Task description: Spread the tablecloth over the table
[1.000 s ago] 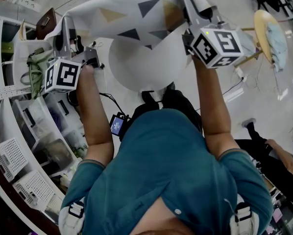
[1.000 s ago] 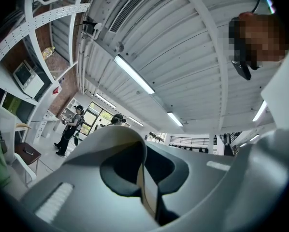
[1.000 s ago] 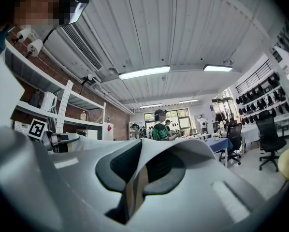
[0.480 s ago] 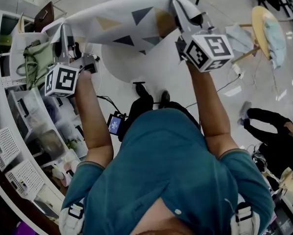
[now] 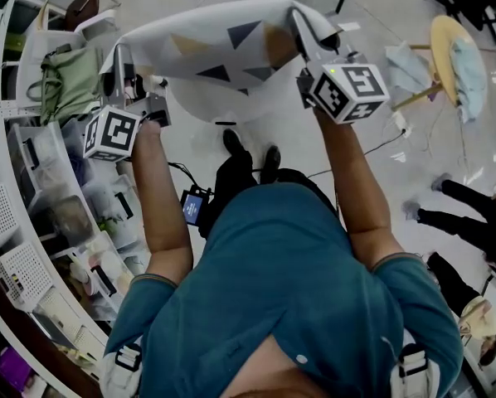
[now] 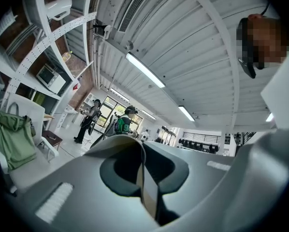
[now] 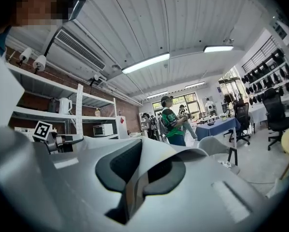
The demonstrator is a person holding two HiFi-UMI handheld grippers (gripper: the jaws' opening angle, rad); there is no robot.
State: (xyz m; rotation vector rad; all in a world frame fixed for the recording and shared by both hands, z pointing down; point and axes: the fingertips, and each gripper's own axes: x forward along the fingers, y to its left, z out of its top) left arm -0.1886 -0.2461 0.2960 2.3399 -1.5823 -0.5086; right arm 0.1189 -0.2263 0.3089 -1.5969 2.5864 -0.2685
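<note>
One triangle-patterned tablecloth [image 5: 215, 48], two grippers. Left gripper [image 5: 119, 58]: jaws clamped on one end of its edge. Right gripper [image 5: 303, 25]: jaws clamped on the other end.

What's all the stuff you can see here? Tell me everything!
tablecloth: one, white with grey and tan triangles, stretched in the air between both tongs
table: one, white and round, on the floor ahead, partly hidden by the tablecloth
bag: one, green, on a white chair at the left
shelves: one run, white, along the left, full of boxes
stool: one, wooden, far right, pale blue fabric on top
shirt: one, teal, on the person
left tongs: one, grey, shut on the tablecloth
right tongs: one, grey, shut on the tablecloth
</note>
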